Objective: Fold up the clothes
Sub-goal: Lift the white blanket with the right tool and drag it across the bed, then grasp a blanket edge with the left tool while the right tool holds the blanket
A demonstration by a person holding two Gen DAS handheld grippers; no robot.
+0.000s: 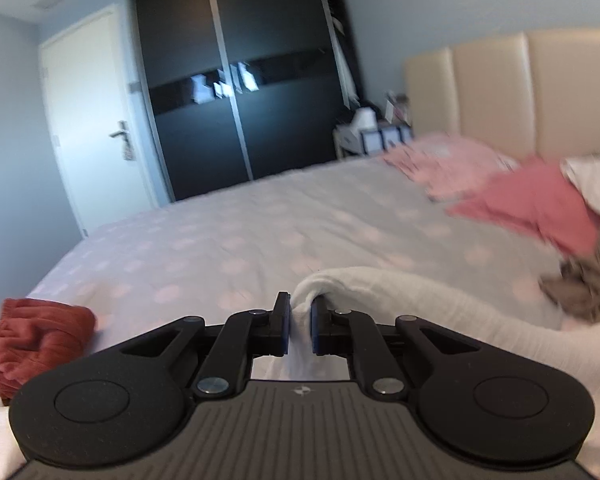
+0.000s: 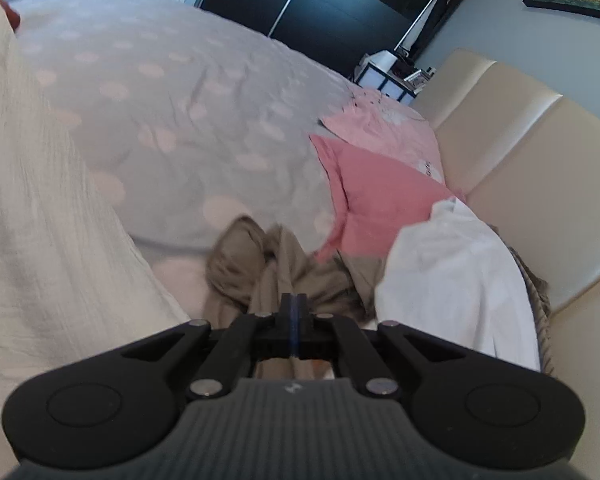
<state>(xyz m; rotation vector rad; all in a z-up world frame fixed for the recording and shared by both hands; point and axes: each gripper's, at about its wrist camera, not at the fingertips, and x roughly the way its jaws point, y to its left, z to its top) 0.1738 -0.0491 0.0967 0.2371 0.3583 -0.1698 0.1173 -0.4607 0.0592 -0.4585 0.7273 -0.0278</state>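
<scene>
The only writing is a few grey letters on the pale pink folded garment (image 2: 384,128) by the cream padded headboard (image 2: 512,168), too small to read; a small emblem marks each gripper body. In the left wrist view, low centre, the left gripper (image 1: 300,322) stands narrow, its blue-edged pads clamped on a bunched fold of the white crinkled cotton cloth (image 1: 428,300), which trails off toward the lower right of the frame and fills the left side of the right wrist view. The right gripper (image 2: 295,322), low centre in its own view, is closed with its pads together; whether it pinches the crumpled beige garment (image 2: 260,264) lying right before its tips cannot be told. On the grey bedspread with pale pink dots (image 1: 228,240) lie a rust-red ribbed garment (image 1: 36,340) at lower left, a coral pink folded garment (image 2: 376,200) and a white smooth garment (image 2: 452,272) at right.
</scene>
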